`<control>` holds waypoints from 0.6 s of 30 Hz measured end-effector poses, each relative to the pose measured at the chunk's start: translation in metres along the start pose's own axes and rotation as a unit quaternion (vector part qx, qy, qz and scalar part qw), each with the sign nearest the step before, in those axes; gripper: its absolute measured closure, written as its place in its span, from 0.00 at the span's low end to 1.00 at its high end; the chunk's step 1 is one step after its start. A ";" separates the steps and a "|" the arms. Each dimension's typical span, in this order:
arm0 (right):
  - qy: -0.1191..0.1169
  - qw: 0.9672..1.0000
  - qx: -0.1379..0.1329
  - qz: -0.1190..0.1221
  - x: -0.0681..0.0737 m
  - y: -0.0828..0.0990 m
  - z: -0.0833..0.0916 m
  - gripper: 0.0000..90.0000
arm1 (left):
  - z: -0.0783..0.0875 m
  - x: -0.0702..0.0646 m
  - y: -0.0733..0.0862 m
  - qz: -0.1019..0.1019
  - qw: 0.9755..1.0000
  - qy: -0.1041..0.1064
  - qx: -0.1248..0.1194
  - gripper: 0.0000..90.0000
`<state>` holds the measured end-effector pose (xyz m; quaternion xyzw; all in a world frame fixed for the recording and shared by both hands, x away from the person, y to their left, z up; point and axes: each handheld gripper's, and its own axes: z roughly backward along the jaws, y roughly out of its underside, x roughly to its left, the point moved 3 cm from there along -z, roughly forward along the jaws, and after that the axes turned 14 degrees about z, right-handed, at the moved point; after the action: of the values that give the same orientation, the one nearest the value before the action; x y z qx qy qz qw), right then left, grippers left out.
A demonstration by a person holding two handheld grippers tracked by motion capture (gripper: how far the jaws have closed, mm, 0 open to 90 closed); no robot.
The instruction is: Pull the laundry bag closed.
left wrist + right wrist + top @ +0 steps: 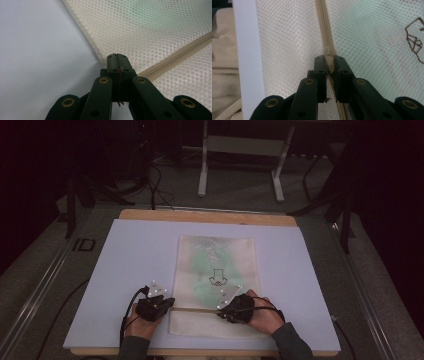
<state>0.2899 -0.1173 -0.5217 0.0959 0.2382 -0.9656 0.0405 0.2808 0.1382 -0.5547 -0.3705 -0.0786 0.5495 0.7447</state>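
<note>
A cream mesh laundry bag (216, 285) lies flat on the pale worktop (125, 270), its zipper (195, 310) running across the near end. The left gripper (167, 304) pinches the bag's left edge right at the zipper's end, fingers (112, 63) clenched tight on the mesh. The right gripper (223, 309) has its fingers (320, 67) grasping the zipper pull (328, 53). The mesh looks light, soft and floppy, likely to bunch when tugged, so anchoring the edge while drawing the pull seems the sound hold.
</note>
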 end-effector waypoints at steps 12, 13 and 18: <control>0.004 1.000 0.002 -0.008 0.001 0.011 0.007 0.92 | 0.000 0.000 0.000 0.000 1.000 -0.001 0.000 0.99; 0.004 1.000 0.003 -0.009 0.001 0.012 0.007 0.92 | 0.000 0.000 0.000 -0.001 1.000 -0.001 0.000 1.00; 0.005 1.000 0.003 -0.013 0.002 0.016 0.010 0.92 | 0.000 0.000 0.000 0.000 1.000 -0.001 0.000 0.99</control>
<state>0.2886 -0.1365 -0.5210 0.0982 0.2363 -0.9663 0.0264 0.2807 0.1381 -0.5547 -0.3698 -0.0796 0.5496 0.7449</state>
